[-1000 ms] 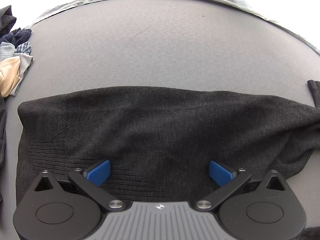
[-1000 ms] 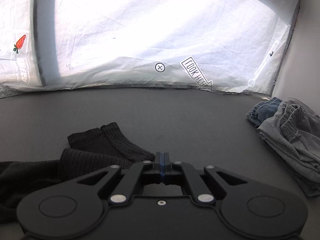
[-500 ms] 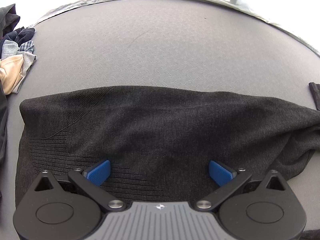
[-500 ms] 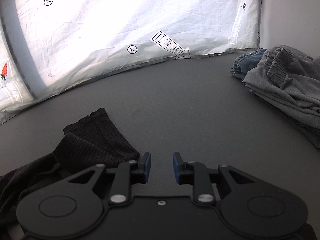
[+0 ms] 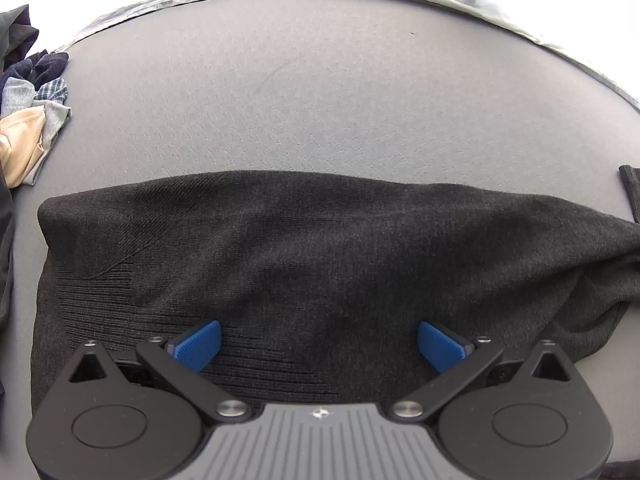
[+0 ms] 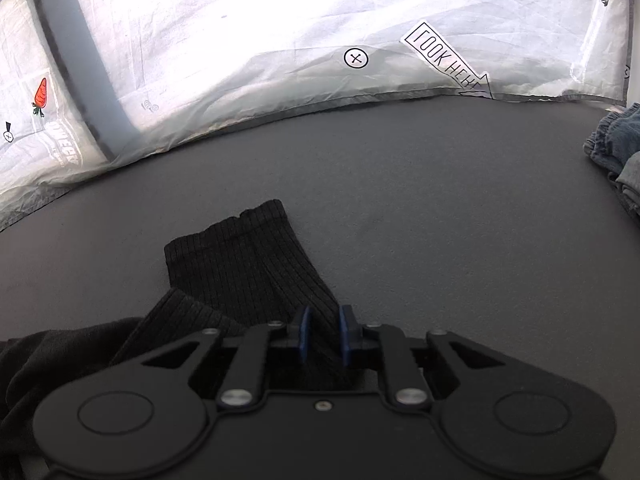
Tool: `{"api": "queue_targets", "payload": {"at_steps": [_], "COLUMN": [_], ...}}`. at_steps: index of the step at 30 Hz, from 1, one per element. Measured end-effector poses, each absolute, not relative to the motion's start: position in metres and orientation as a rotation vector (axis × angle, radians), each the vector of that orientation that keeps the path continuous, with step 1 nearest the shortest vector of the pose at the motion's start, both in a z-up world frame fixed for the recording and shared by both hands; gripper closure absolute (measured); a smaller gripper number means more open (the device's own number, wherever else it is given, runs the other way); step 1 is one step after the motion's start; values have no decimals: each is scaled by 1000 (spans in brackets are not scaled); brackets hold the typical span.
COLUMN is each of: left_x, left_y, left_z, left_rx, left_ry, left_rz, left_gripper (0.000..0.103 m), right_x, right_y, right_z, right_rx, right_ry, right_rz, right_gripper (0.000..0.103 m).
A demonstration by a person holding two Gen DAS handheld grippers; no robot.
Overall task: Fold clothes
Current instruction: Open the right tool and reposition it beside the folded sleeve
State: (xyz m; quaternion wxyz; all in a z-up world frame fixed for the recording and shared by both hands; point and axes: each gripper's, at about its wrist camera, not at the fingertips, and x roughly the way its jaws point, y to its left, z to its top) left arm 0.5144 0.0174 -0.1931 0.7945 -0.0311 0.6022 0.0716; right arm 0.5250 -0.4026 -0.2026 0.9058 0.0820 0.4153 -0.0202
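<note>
A dark grey knit sweater (image 5: 320, 248) lies spread flat across the grey table (image 5: 320, 100). My left gripper (image 5: 319, 340) hovers over its near part, pointing steeply down, jaws wide open with nothing between the blue pads. In the right wrist view the sweater's ribbed sleeve cuffs (image 6: 240, 248) lie folded over each other. My right gripper (image 6: 323, 332) is closing on the near edge of one ribbed sleeve, and the fabric sits pinched between its blue pads. One cuff tip (image 5: 630, 188) shows at the right edge of the left wrist view.
A heap of mixed clothes (image 5: 28, 120) lies at the table's left edge. Folded grey and denim garments (image 6: 616, 148) sit at the right. A crinkled white printed sheet (image 6: 280, 20) hangs along the table's far edge.
My right gripper opened, tipped down and moved onto the ribbed sleeve, then closed on it. My left gripper rose slightly above the sweater and stayed open.
</note>
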Motion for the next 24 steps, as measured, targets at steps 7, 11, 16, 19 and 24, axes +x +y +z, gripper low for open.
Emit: {"api": "queue_targets", "payload": {"at_steps": [7, 11, 16, 19, 24], "left_x": [517, 519, 519, 520, 523], "left_y": [15, 16, 18, 19, 19], "left_z": [-196, -196, -198, -198, -195], "left_rx": [-65, -65, -65, -64, -64], "left_ry": [1291, 1288, 1286, 1286, 1295], "left_rz": [153, 154, 154, 153, 152], "left_gripper": [0, 0, 0, 0, 0], "right_x": [491, 470, 468, 468, 491], "right_y": [-415, -432, -469, -484, -476], "right_z": [-116, -85, -119, -156, -197], "right_rx": [67, -40, 180, 413, 475], "right_ry": [506, 406, 600, 699, 802], "right_rz": [-174, -331, -381, -330, -305], "right_gripper": [103, 103, 94, 62, 59]}}
